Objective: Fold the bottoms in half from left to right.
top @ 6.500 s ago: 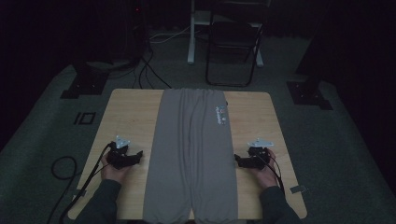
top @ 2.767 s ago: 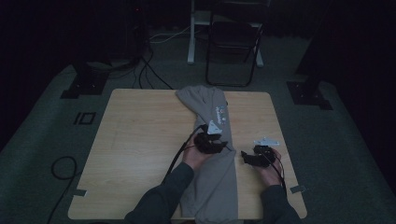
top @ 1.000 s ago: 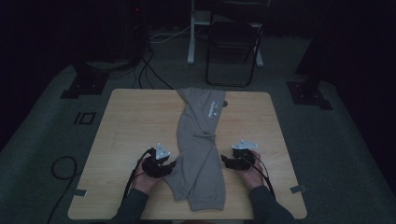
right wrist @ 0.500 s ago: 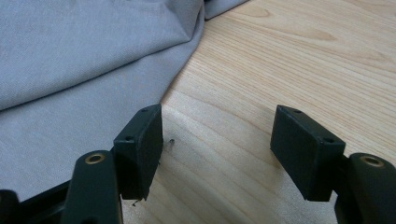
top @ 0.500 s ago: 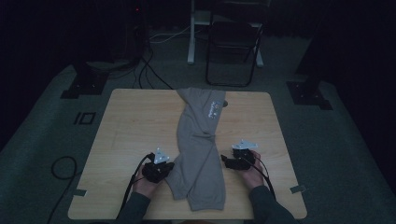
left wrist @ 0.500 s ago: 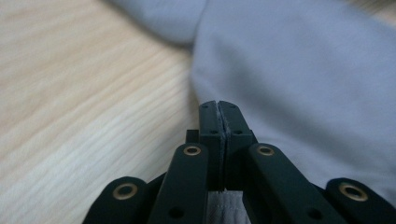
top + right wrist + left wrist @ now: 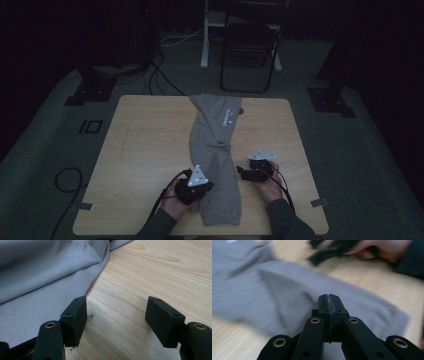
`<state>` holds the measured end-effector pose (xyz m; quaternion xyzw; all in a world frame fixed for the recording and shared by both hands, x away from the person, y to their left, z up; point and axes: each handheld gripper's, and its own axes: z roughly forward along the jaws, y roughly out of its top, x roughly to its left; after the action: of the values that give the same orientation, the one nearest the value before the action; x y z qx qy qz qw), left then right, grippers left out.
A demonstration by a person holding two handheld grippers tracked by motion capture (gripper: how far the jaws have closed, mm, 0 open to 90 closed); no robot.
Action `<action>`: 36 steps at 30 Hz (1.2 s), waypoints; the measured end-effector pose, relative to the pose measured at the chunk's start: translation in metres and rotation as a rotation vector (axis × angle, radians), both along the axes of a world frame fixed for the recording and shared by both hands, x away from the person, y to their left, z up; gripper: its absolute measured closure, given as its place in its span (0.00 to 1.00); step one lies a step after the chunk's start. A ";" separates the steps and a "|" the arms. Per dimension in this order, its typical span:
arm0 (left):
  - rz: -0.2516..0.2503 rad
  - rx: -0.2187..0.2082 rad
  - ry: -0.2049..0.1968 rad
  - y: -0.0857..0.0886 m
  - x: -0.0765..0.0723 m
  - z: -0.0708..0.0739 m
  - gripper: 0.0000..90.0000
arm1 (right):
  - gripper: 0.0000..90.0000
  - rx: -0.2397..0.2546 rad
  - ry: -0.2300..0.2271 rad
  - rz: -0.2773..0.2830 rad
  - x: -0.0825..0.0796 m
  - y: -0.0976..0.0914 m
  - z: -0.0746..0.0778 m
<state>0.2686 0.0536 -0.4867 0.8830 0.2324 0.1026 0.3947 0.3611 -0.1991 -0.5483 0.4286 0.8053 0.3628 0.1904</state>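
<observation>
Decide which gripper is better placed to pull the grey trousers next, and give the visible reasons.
Probably the left. The left gripper has its jaws shut at the edge of the grey trousers, apparently pinching cloth. The right gripper stands open over bare table beside them.

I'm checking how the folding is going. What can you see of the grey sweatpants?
The grey sweatpants look like soft knit, folded lengthwise into a narrow, creased strip. They lie flat on the wooden table, waistband with a small label at the far edge, cuffs near. The left gripper is at their left edge; the right gripper is beside them.
</observation>
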 end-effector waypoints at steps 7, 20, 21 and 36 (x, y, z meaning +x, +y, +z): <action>-0.186 0.007 0.027 -0.052 -0.026 -0.004 0.89 | 0.37 0.000 0.003 -0.002 0.000 -0.001 0.000; 0.030 0.042 -0.016 0.005 0.012 -0.005 0.78 | 0.37 -0.001 0.001 -0.007 0.001 -0.002 0.000; 0.030 0.050 -0.004 0.006 0.014 -0.010 0.79 | 0.37 -0.001 0.000 -0.006 0.001 -0.002 0.000; -0.133 0.043 0.076 -0.011 -0.021 -0.039 0.78 | 0.36 -0.003 0.000 -0.007 0.001 -0.002 0.000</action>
<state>0.2478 0.0423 -0.5256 0.9080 0.1858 0.0473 0.3724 0.3621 -0.2008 -0.5483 0.4313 0.8042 0.3610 0.1921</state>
